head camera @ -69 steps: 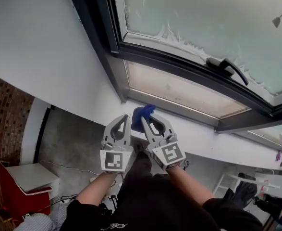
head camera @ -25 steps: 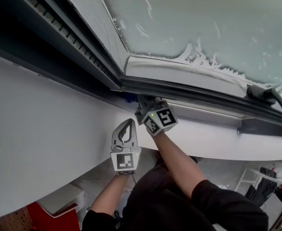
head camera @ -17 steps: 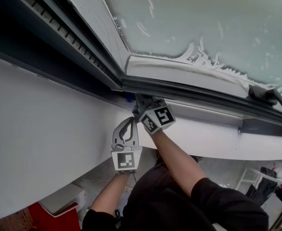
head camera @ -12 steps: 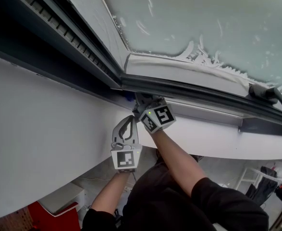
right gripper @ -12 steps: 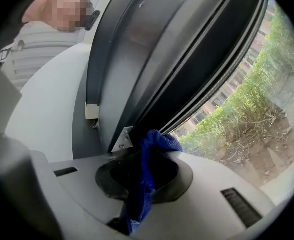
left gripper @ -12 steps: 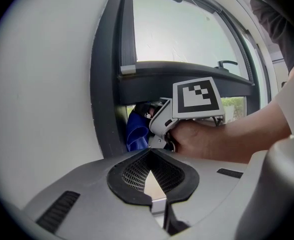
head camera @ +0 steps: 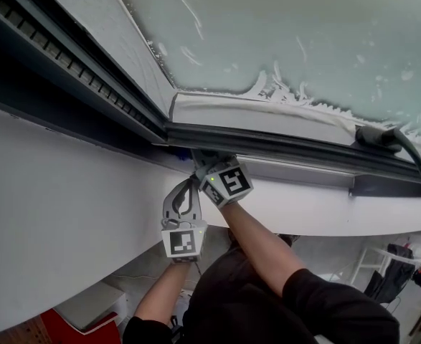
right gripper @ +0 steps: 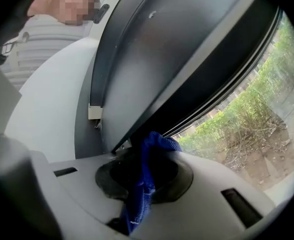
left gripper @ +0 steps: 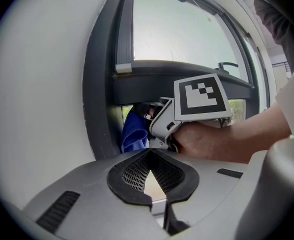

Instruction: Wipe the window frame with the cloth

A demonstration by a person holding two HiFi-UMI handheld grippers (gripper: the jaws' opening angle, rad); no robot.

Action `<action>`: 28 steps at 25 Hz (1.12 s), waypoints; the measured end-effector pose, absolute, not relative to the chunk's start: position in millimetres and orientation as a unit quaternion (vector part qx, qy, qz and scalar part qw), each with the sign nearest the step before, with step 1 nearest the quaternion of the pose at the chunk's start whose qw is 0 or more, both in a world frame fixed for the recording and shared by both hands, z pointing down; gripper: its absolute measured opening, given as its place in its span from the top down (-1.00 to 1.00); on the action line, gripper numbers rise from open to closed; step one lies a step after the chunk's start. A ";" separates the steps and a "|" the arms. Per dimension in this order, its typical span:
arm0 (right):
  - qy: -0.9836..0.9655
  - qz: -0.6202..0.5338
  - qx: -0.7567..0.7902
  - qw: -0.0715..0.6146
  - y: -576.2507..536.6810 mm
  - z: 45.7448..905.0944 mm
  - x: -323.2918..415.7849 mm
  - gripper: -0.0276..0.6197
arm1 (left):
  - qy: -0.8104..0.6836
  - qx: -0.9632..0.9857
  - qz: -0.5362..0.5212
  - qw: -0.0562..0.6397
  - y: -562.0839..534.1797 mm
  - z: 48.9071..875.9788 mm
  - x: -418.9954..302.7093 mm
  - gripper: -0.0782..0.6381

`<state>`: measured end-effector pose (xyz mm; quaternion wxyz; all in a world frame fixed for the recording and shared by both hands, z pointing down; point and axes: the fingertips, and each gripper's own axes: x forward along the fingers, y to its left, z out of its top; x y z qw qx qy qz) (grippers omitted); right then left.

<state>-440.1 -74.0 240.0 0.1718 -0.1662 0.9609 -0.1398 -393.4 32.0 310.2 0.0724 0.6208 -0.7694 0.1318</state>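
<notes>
Up from its place beside the other tool, the right gripper is now reaching into the corner of the window frame. Nearest the person, the left gripper is hanging idle just below it, its jaws pressed together with nothing between them. Beyond it, the right gripper's jaws are clamping narrowly on the blue cloth. The cloth's free fold is poking past the tips and seems to be touching the dark underside of the frame, close to the white wall. I judge the wipe to be only starting at this corner. Doing it well is calling for keeping the fold pressed flat, dragging steadily along the rail toward the window handle, and holding the hard jaw tips off the paint. Farthest off, the frosted pane is showing white streaks.
</notes>
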 end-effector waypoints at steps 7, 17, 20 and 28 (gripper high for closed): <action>0.960 -0.135 -0.174 0.171 -77.5 238.2 -424.0 0.81 | -0.765 0.624 0.137 0.078 29.9 310.1 -388.0 0.77; 0.950 -0.149 -0.210 0.176 -91.8 245.0 -388.1 0.81 | -0.747 0.644 0.145 0.078 16.6 312.5 -361.4 0.77; 0.943 -0.159 -0.226 0.184 -96.1 247.6 -378.3 0.81 | -0.746 0.645 0.144 0.077 14.5 313.9 -359.2 0.77; 0.935 -0.165 -0.251 0.188 -102.4 251.4 -359.1 0.81 | -0.735 0.656 0.157 0.071 13.8 314.9 -349.4 0.77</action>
